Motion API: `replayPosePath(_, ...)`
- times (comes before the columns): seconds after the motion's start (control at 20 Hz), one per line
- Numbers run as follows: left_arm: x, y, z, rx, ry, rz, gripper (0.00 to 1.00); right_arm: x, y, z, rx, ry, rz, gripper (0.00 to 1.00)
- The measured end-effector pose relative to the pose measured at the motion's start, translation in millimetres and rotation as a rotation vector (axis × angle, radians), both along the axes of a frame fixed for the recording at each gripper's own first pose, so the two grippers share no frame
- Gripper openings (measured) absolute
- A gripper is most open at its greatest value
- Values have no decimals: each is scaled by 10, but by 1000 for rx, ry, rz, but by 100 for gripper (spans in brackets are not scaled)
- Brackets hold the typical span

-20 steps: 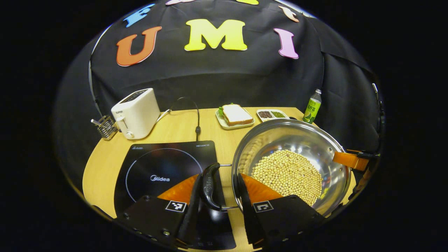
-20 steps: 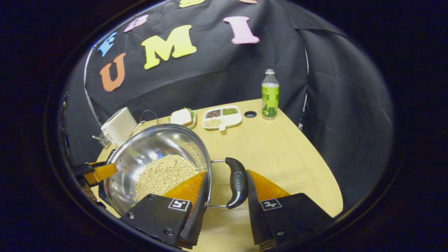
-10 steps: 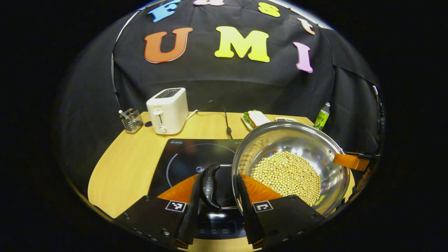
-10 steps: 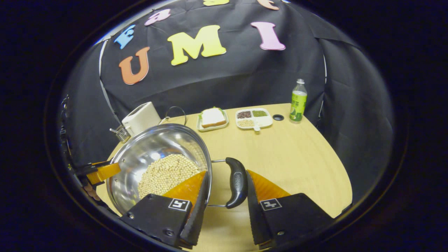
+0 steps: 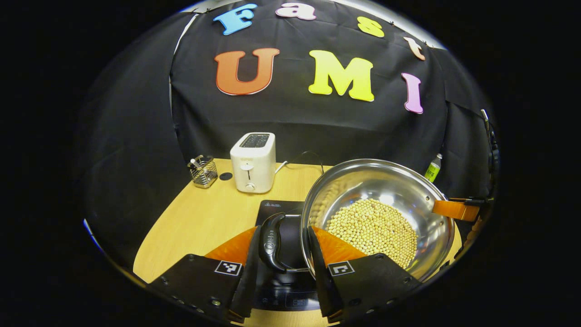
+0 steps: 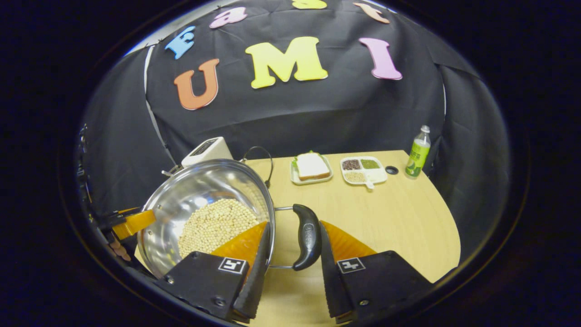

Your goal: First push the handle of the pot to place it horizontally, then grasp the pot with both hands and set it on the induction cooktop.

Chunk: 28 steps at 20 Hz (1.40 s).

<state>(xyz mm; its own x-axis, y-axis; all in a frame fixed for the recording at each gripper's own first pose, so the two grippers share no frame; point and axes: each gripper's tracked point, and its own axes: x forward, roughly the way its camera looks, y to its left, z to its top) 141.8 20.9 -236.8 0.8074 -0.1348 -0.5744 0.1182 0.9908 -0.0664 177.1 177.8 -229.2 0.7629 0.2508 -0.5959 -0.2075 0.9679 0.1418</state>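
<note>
Black cloth backs a wooden tabletop [image 6: 386,213] carrying a toaster [image 5: 253,162] at upper centre of the left gripper view. At lower centre there, the left hand-held gripper [image 5: 280,265] has its jaws closed around the pot's left handle [image 5: 271,242]; in the right gripper view the right hand-held gripper [image 6: 290,268] brackets the right handle [image 6: 306,236] at lower centre, though whether both fingers press is hard to tell. The pot [image 5: 386,181], holding pale beans [image 5: 372,227], appears carried above the induction cooktop [image 5: 277,211], partly covering it. The two-handed transfer looks nearly done; next, centre the pot over the cooktop and lower it level before opening both grippers.
</note>
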Motion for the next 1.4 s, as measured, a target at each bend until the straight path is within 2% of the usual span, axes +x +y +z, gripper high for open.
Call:
replayPosePath(0.25, 241, 312, 56, -8, -11, 49, 54, 216, 382, 43, 1, 0, 37, 59)
replayPosePath(0.55, 460, 525, -257, 16, 28, 83, 54, 484, 680, -263, -11, 44, 46, 58)
replayPosePath(0.9, 656, 567, -680, 38, 84, 91, 54, 658, 764, -777, -17, 110, 24, 58)
replayPosePath(1.4, 670, 592, -949, -16, 97, 91, 54, 627, 777, -1063, -14, 124, 11, 58)
